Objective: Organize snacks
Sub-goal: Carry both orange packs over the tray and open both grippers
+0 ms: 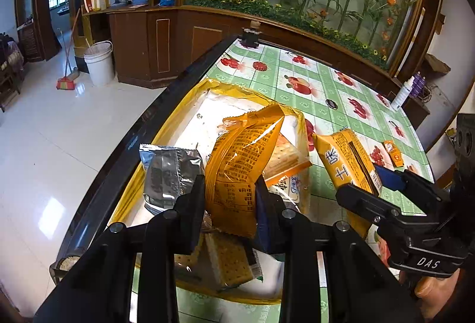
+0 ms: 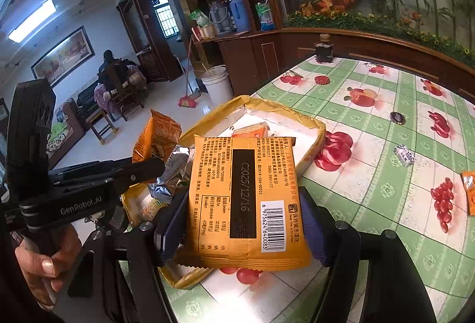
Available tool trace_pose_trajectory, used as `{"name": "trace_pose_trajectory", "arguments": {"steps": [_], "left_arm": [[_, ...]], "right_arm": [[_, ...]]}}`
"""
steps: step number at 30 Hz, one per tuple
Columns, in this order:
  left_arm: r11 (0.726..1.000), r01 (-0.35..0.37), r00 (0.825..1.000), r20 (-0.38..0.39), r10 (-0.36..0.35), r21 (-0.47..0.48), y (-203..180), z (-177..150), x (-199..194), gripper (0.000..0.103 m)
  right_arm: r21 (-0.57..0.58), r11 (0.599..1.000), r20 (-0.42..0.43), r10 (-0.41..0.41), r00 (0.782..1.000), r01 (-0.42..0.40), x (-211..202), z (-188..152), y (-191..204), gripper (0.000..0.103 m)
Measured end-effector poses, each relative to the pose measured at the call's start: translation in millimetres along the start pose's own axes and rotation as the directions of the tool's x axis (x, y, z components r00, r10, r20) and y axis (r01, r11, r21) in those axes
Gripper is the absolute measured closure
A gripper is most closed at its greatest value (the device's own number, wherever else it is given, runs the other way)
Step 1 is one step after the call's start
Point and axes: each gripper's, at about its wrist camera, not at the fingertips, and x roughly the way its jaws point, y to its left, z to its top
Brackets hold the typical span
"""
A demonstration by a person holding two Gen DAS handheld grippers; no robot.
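Left hand-held gripper (image 1: pixel 230 189) is clenched on a yellow cracker packet (image 1: pixel 237 162) hanging over the shallow box (image 1: pixel 190 91) ahead. Right hand-held gripper (image 2: pixel 242 219) grips an orange snack packet (image 2: pixel 243 198) by its sides. Risk: the slick, thinly pinched film could slip and land beside the box on the table (image 2: pixel 386 121).

Your left gripper (image 1: pixel 230 189) points down and forward, and its two fingers are close together, squeezing a thin orange snack pack (image 1: pixel 237 162) between them. Your right gripper (image 2: pixel 243 219) also tilts down, with its fingers much wider apart, pressing on the two sides of a flat orange packet (image 2: pixel 243 198). Your left hand (image 2: pixel 44 263) wraps around its handle, thumb on top. The two grippers sit close, side by side.
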Motion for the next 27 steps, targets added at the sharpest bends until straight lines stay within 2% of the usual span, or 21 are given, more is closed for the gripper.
{"name": "trace_pose_trajectory", "arguments": {"steps": [15, 27], "left_arm": [[0.992, -0.115, 0.993, 0.001, 0.115, 0.043, -2.0, 13.6, 32.7, 0.075], [0.98, -0.187, 0.982, -0.006, 0.188, 0.063, -1.7, 18.6, 53.3, 0.075]], "right_arm": [[0.021, 1.0, -0.013, 0.014, 1.0, -0.014, 48.8, 41.4, -14.9, 0.033], [0.06, 0.998, -0.033, 0.016, 0.999, -0.014, 83.1, 55.9, -38.1, 0.033]]}}
